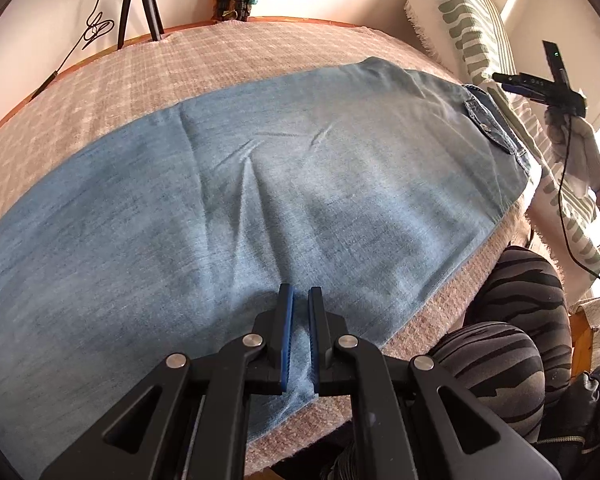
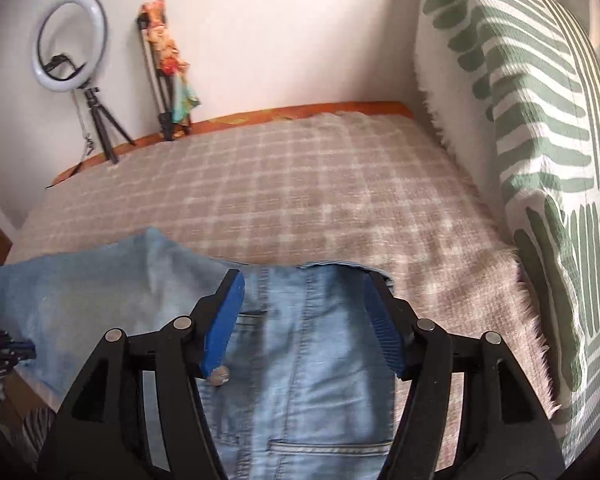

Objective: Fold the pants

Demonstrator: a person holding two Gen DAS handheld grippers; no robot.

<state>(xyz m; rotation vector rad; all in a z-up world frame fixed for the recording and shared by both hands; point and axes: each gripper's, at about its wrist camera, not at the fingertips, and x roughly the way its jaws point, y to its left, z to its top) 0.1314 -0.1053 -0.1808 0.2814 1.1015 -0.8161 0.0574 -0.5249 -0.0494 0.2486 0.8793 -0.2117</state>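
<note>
My left gripper (image 1: pixel 300 320) pinches a fold of the pants (image 1: pixel 260 184) at the near edge of the bed (image 1: pixel 260 52); my right gripper (image 2: pixel 304 308) hangs spread above the waistband near the pillow (image 2: pixel 540 140), holding nothing

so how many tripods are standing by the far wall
2: one tripod holds the ring light at left; the second tripod, draped with colourful cloth, stands right of it. Others may be hidden.

A checked blanket (image 2: pixel 300 184) covers the bed; a green-patterned cushion (image 2: pixel 540 120) leans alongside, a ring light (image 2: pixel 70 38) on its tripod (image 2: pixel 100 128) beyond.
</note>
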